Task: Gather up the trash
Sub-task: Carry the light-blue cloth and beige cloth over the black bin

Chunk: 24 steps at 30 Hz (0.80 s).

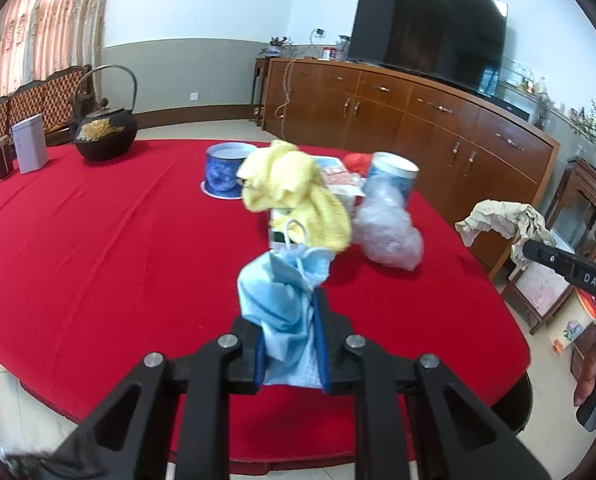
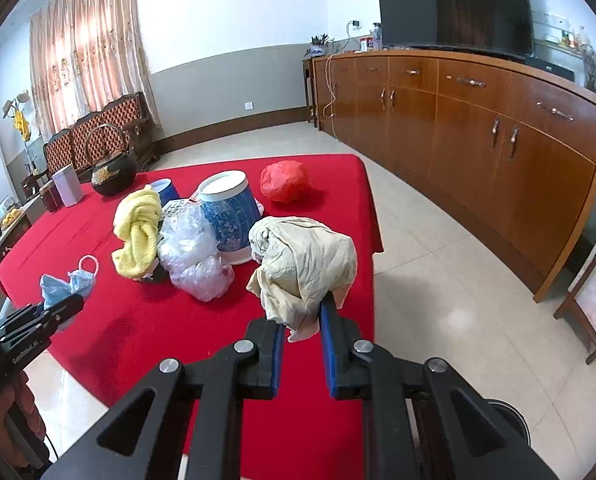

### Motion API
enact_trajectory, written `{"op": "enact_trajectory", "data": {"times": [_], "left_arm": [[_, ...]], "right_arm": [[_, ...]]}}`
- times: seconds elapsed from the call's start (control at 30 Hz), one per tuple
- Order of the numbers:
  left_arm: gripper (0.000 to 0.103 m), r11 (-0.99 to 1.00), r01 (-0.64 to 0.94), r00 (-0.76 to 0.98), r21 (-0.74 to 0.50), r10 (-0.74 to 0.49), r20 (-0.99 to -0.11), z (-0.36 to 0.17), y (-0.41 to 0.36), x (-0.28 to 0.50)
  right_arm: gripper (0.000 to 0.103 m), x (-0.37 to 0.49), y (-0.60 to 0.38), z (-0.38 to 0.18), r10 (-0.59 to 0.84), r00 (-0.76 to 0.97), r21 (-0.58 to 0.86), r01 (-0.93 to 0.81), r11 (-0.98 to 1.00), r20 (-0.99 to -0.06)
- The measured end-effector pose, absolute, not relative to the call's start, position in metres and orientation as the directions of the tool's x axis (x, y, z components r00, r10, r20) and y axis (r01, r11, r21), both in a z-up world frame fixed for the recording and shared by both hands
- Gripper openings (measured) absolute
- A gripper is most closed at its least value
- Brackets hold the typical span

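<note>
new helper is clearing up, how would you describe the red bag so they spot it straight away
Start at the table with the red cloth, then go to the end nearest the long wooden cabinet. The red bag sits alone behind the blue and white cup: a shiny, crumpled ball, unlike the clear plastic beside it.

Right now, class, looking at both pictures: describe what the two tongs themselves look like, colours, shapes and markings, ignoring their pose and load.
Both tongs, left and right, are matte black frames with triangular cut-outs and round silver bolts. Their flat fingers carry blue pads. Seen from the other camera, the right one shows white "DAS" lettering, the left a small white label. No cables or sleeves show.
</note>
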State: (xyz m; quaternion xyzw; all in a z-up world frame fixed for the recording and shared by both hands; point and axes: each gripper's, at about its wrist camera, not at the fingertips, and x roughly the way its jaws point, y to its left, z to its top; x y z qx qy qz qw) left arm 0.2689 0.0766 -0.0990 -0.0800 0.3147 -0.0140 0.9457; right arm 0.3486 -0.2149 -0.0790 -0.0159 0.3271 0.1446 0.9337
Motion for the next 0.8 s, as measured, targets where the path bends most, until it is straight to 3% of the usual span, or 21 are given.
{"op": "enact_trajectory", "data": {"times": [0.8], "left_arm": [[0.021,0.973,0.210,0.777,-0.098,-0.227,-0.587,-0.075,-0.061,0.212]], "right_arm": [[0.017,0.217,-0.360,-0.080,0.061,0.805,0.042,-0.045,0.998,-0.590]]}}
